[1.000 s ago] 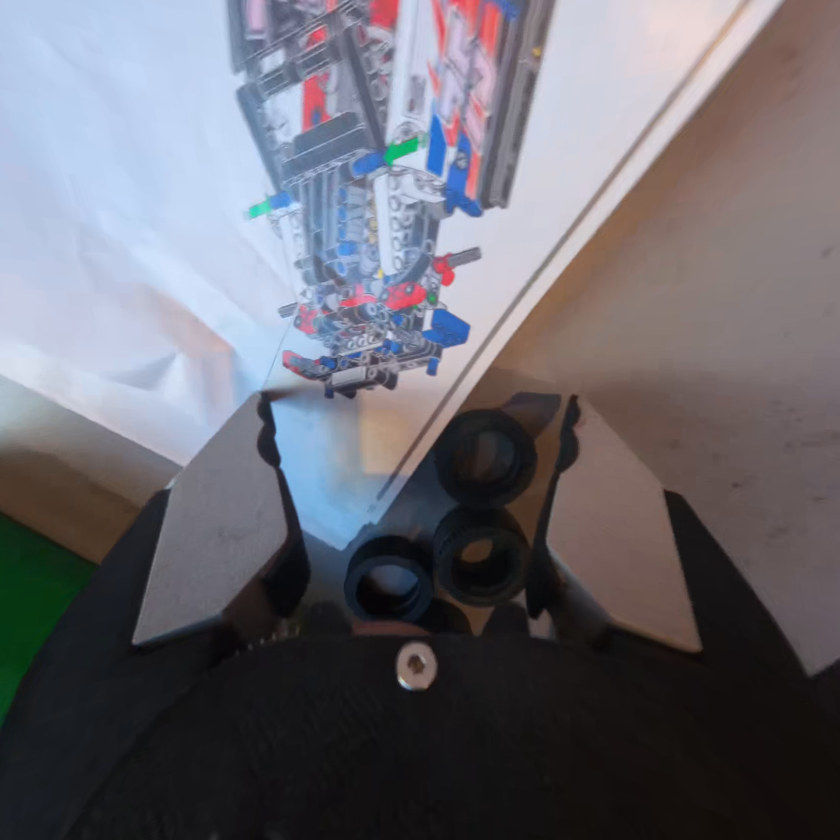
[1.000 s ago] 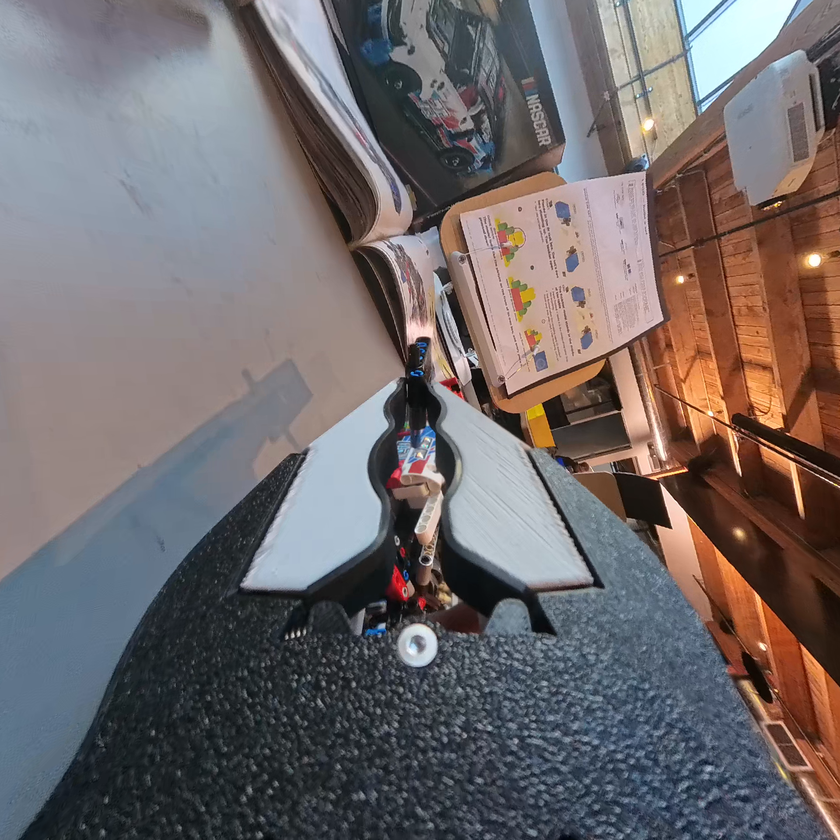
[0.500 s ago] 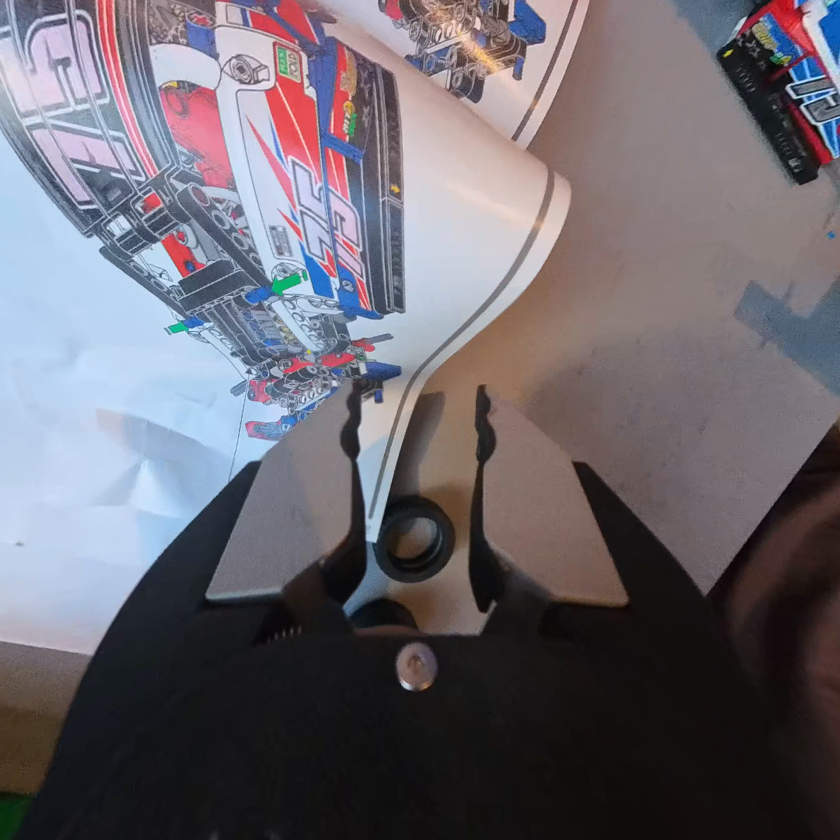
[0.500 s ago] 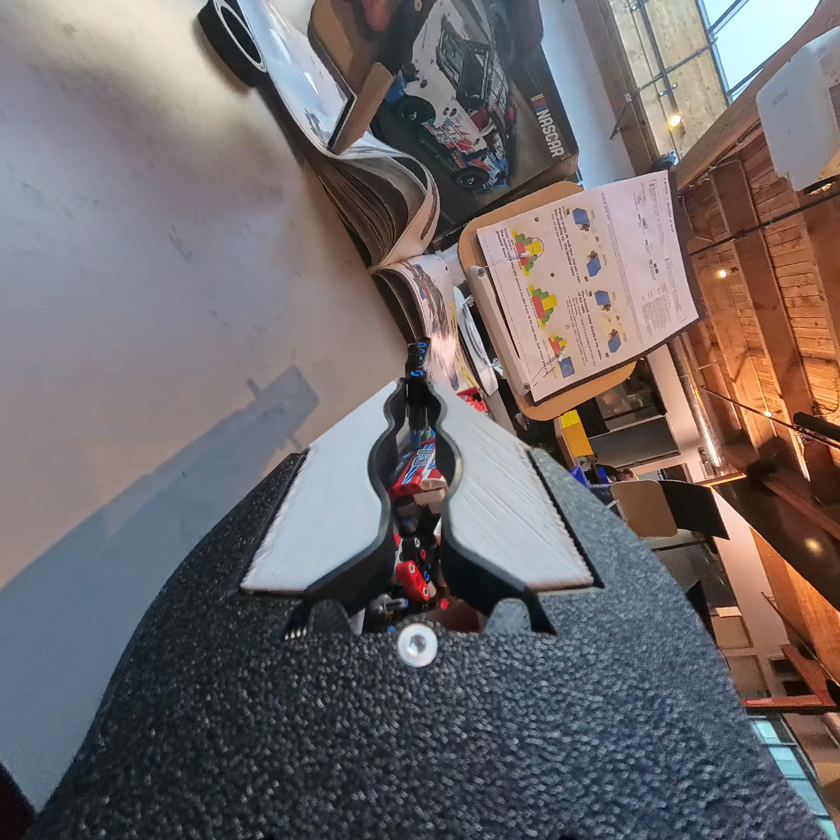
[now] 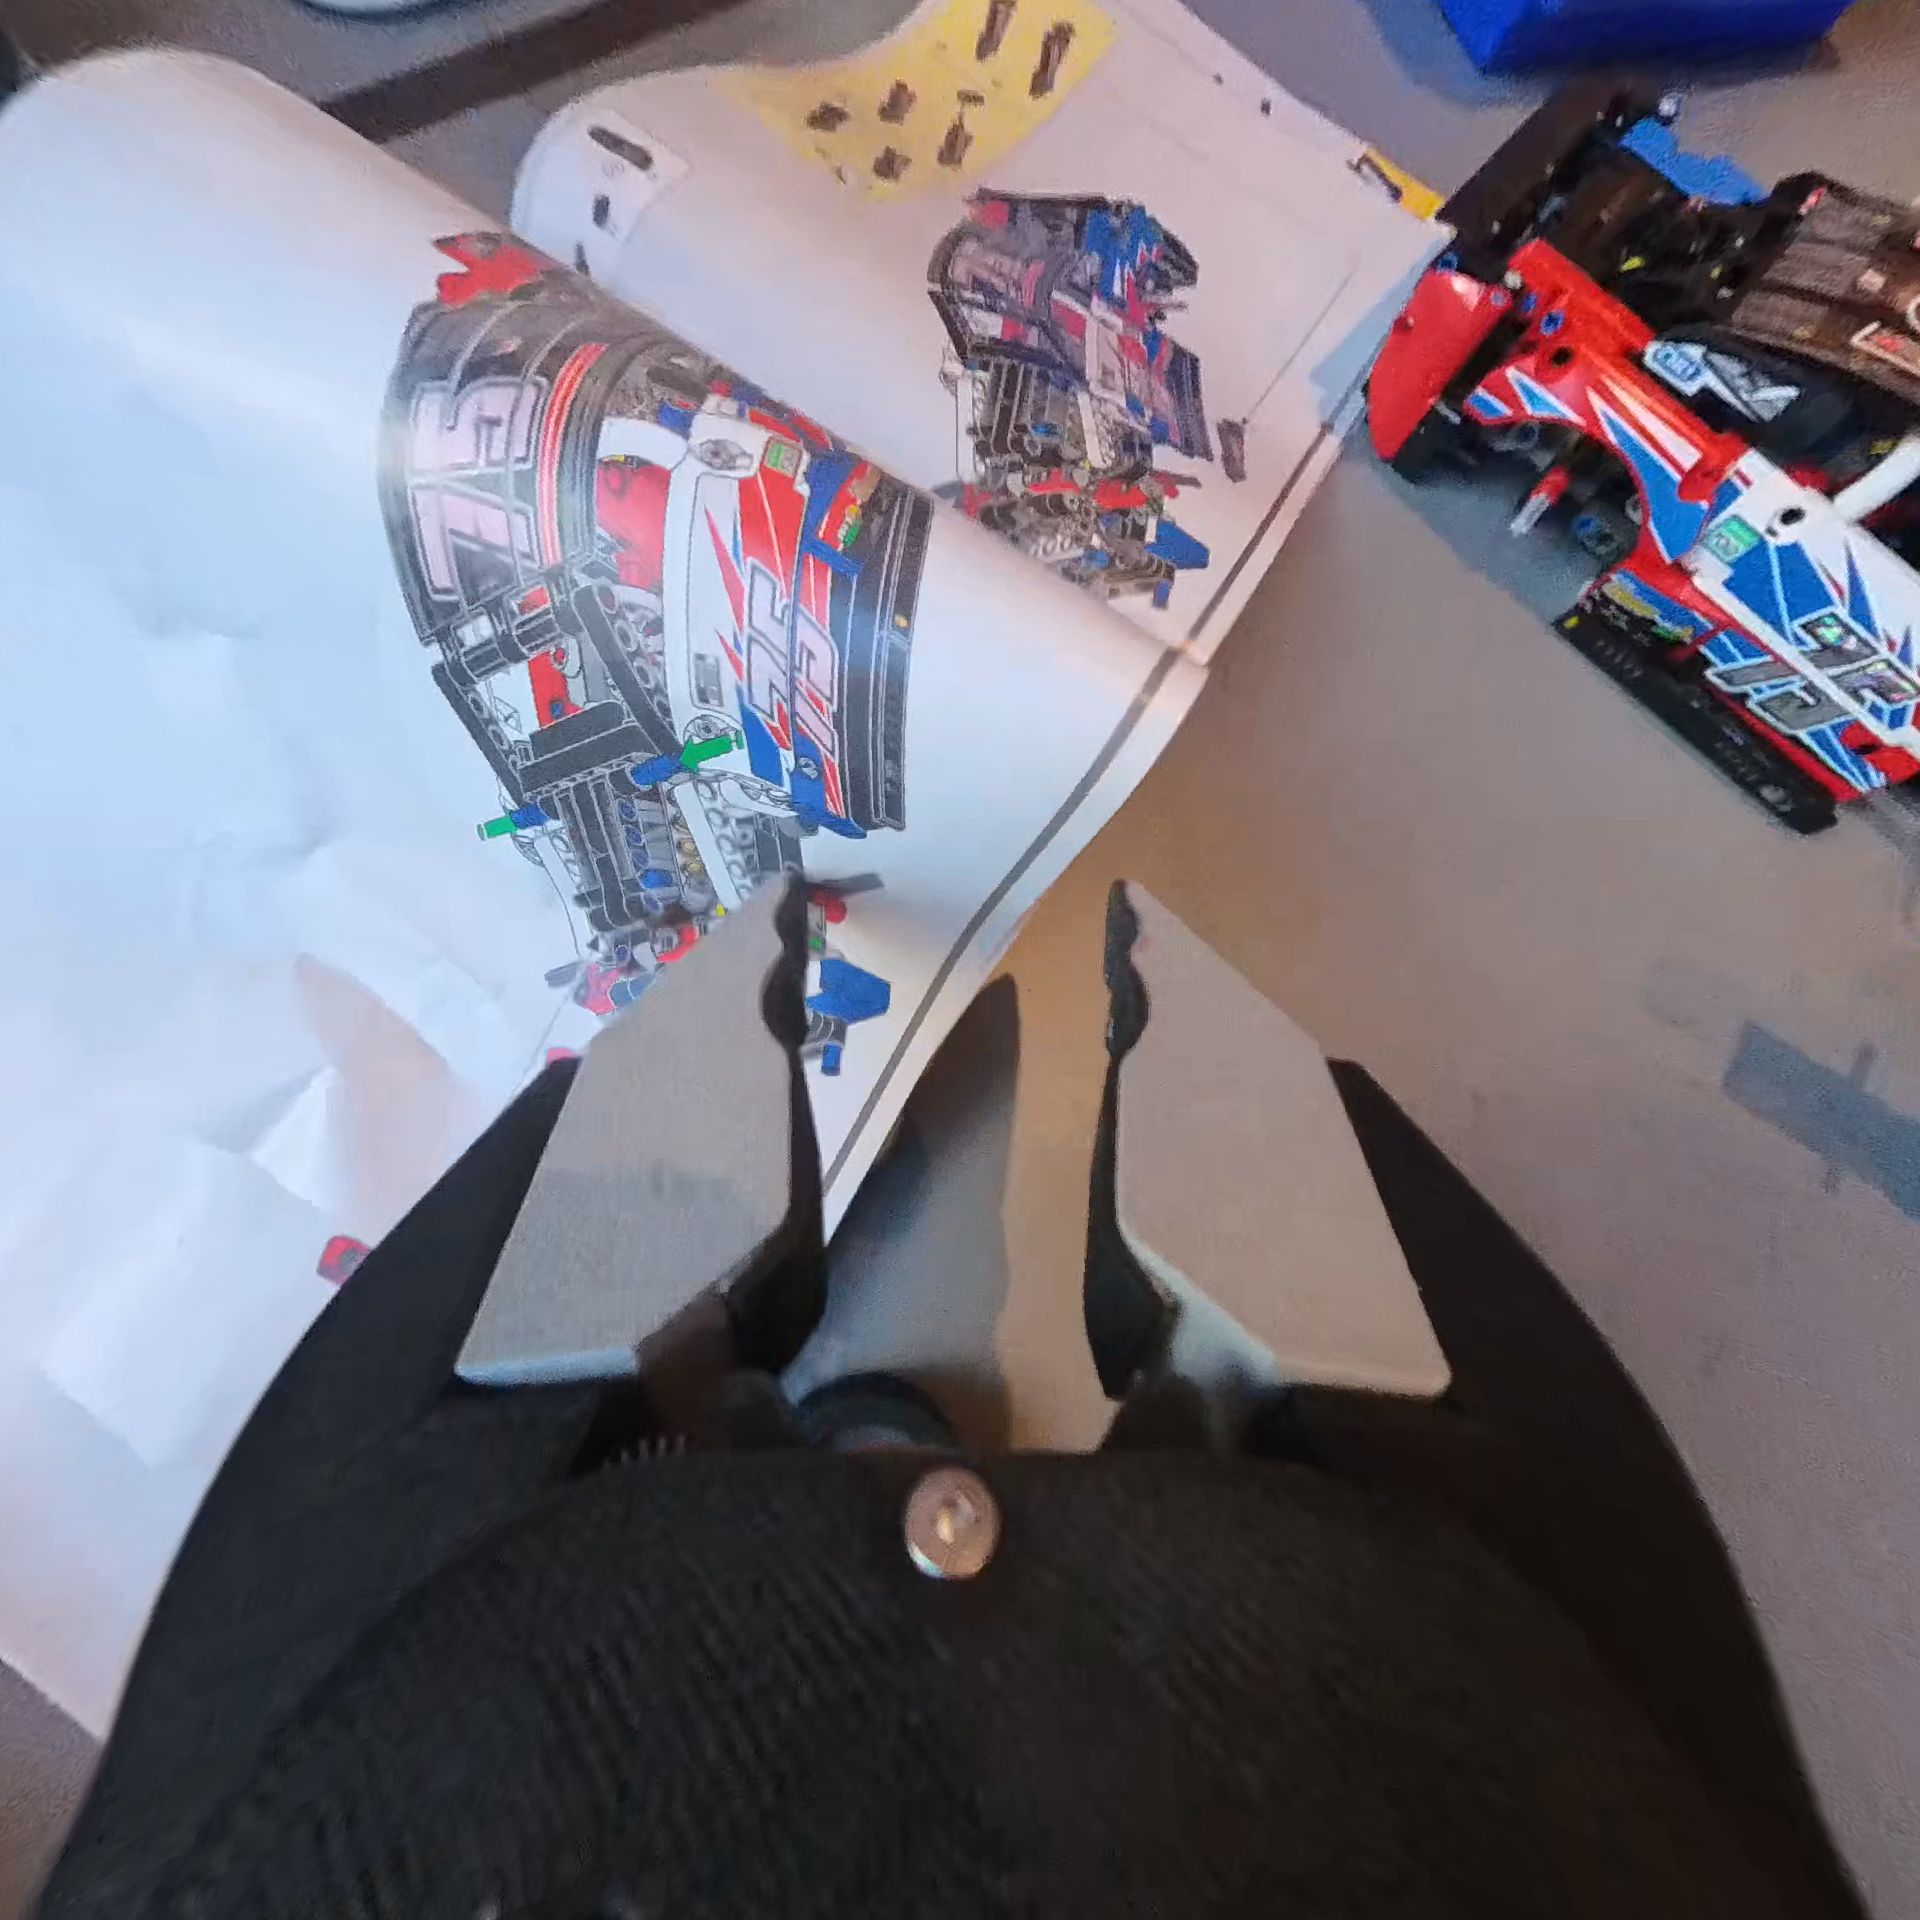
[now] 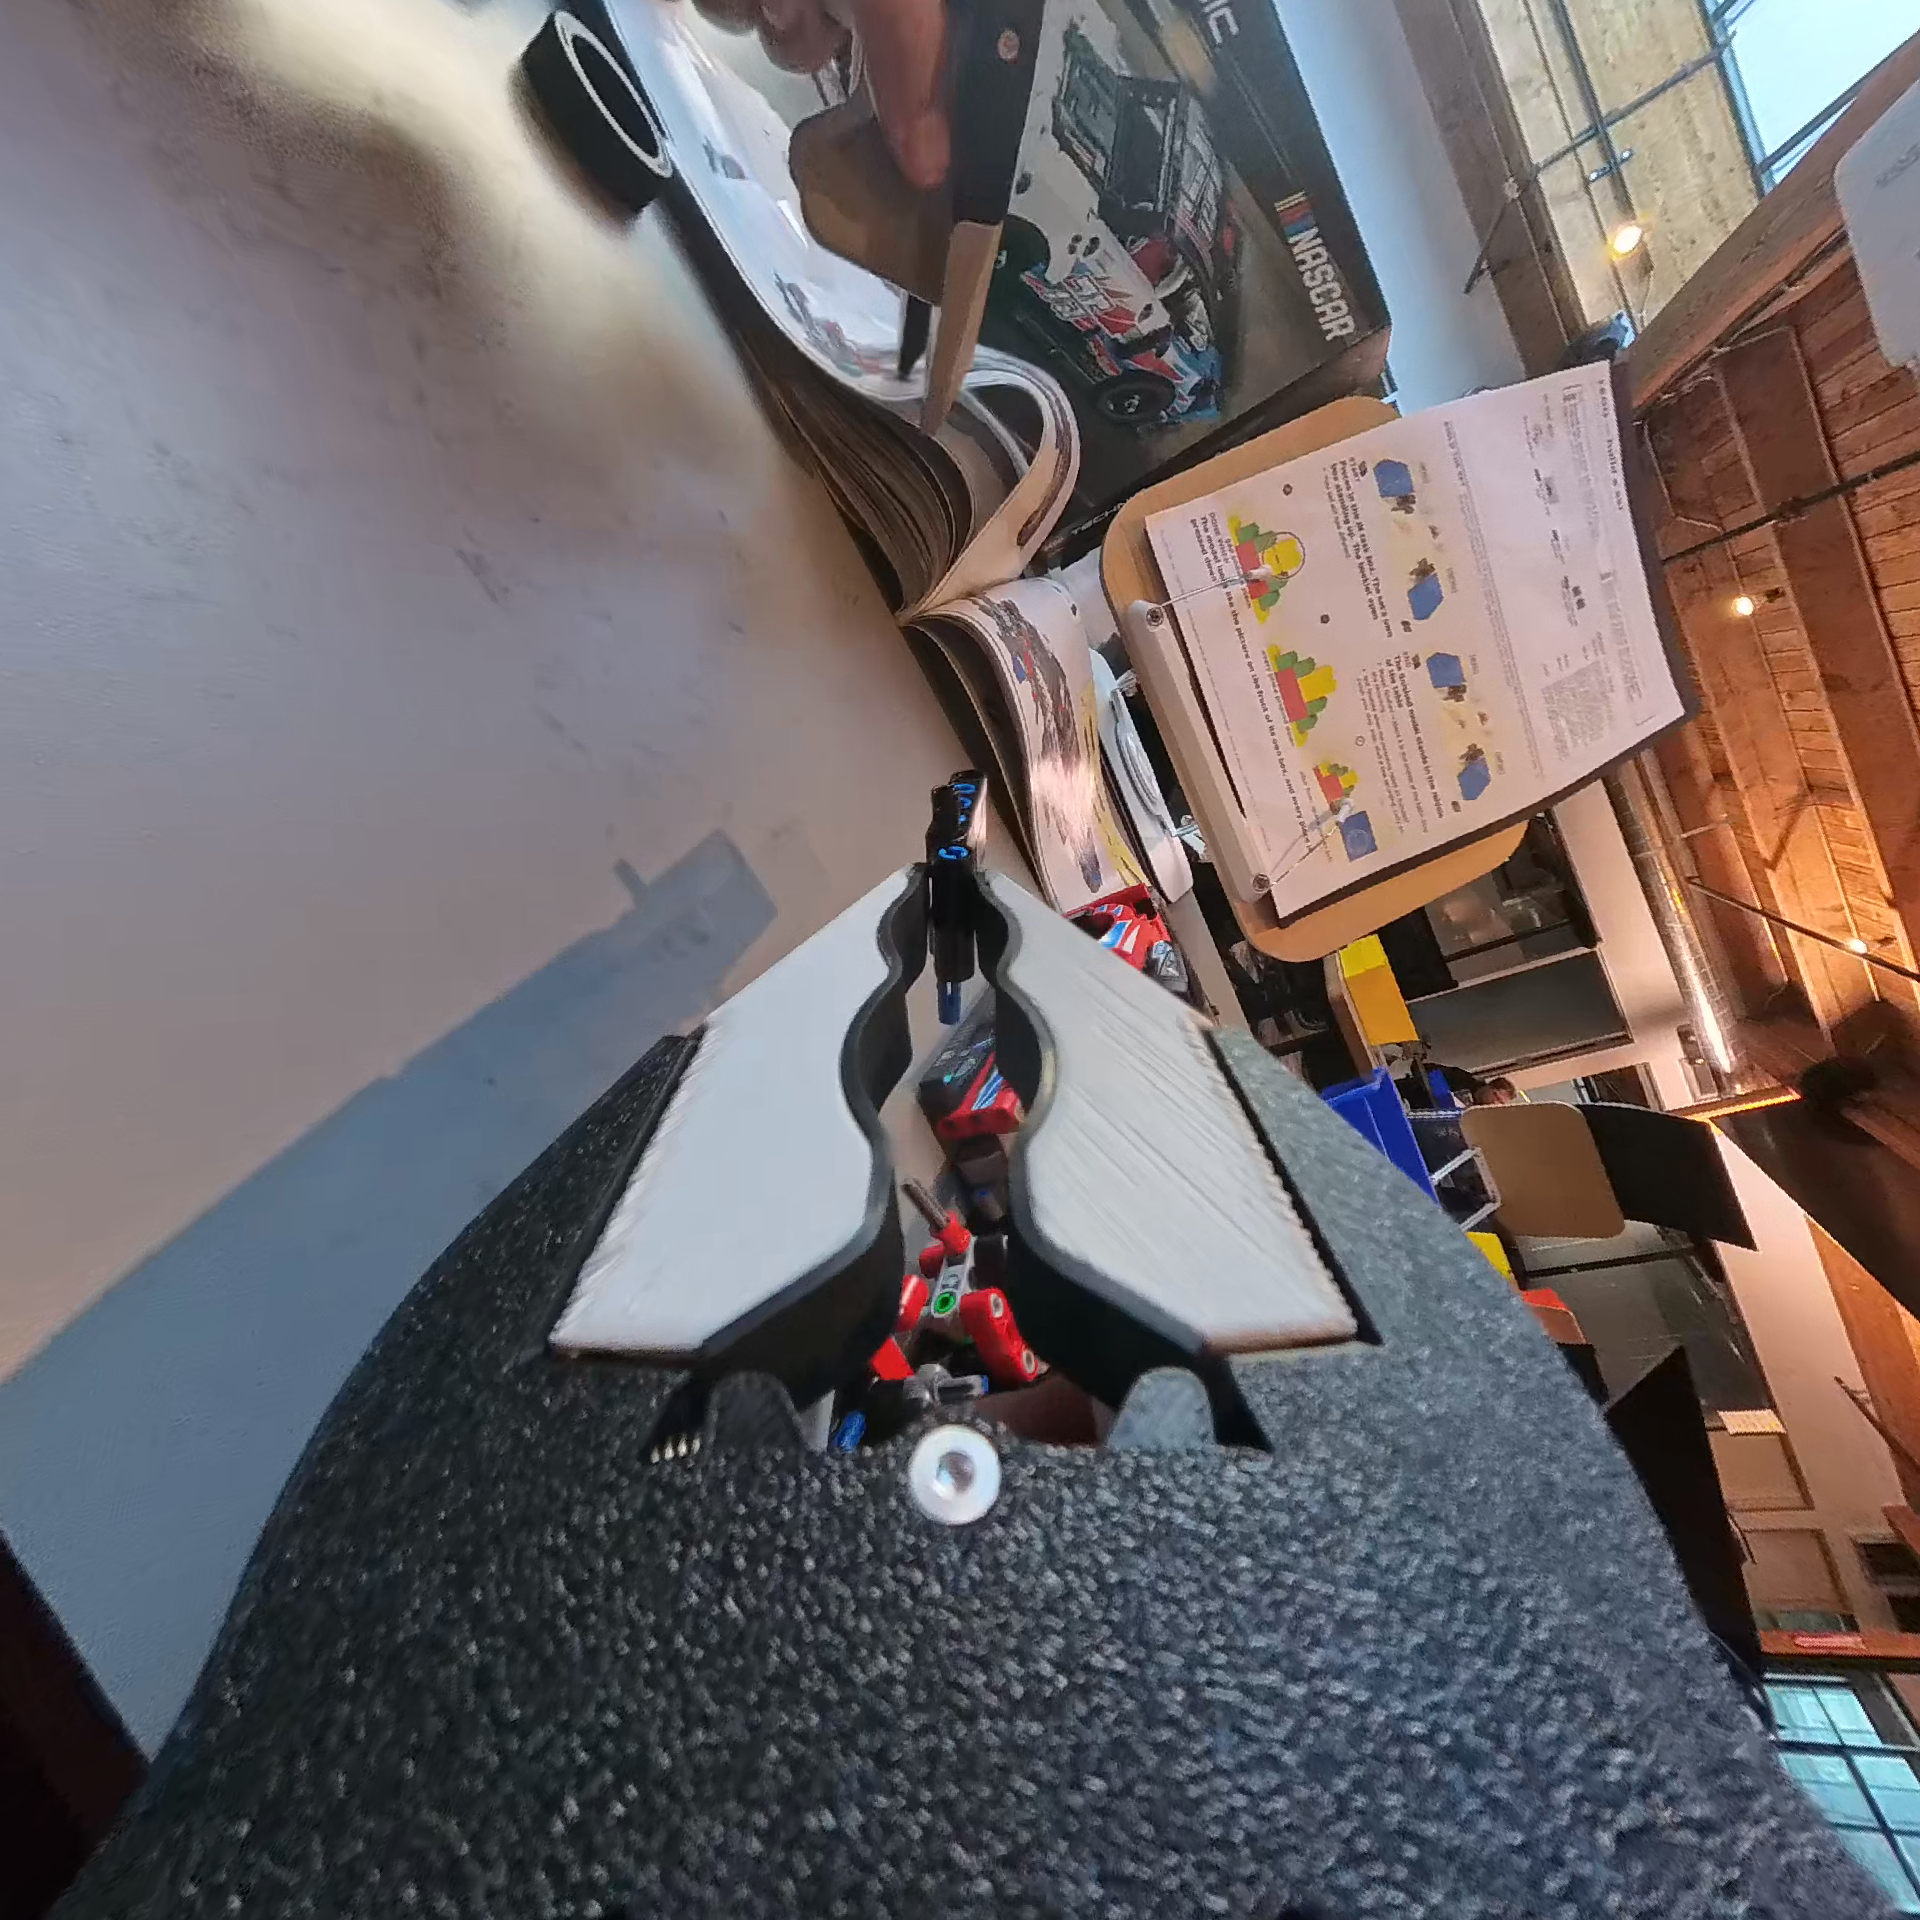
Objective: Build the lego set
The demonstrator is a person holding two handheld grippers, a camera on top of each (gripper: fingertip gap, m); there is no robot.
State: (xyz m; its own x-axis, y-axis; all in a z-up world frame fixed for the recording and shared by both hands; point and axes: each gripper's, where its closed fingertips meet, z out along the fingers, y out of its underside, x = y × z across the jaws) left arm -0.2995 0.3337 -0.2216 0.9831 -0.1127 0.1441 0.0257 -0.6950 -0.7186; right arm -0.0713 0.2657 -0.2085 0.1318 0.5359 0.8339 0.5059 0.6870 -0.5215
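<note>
My left gripper (image 5: 956, 935) is open and empty, above the table (image 5: 1507, 1091) at the edge of the open instruction booklet (image 5: 312, 727). A dark round part (image 5: 873, 1418) shows low between the finger bases, mostly hidden. The part-built red, white and blue lego car (image 5: 1683, 582) lies at the upper right. My right gripper (image 6: 954, 894) is shut on a small black lego piece with blue pins (image 6: 956, 831), which sticks out past the tips. The car (image 6: 961, 1107) shows below, between the fingers. The left gripper (image 6: 935, 156), held by a hand, is over the booklet (image 6: 935, 488).
A black tyre (image 6: 597, 125) lies on the table (image 6: 312, 520) by the booklet. The set's box (image 6: 1195, 260) stands behind it. A clipboard with a printed sheet (image 6: 1403, 644) leans beyond. A blue bin (image 5: 1621, 26) is at the far edge.
My left gripper has risen and pulled back from the black tyres, which have dropped out of view; the car has come into view. My right gripper stays shut on the black piece, turning slightly.
</note>
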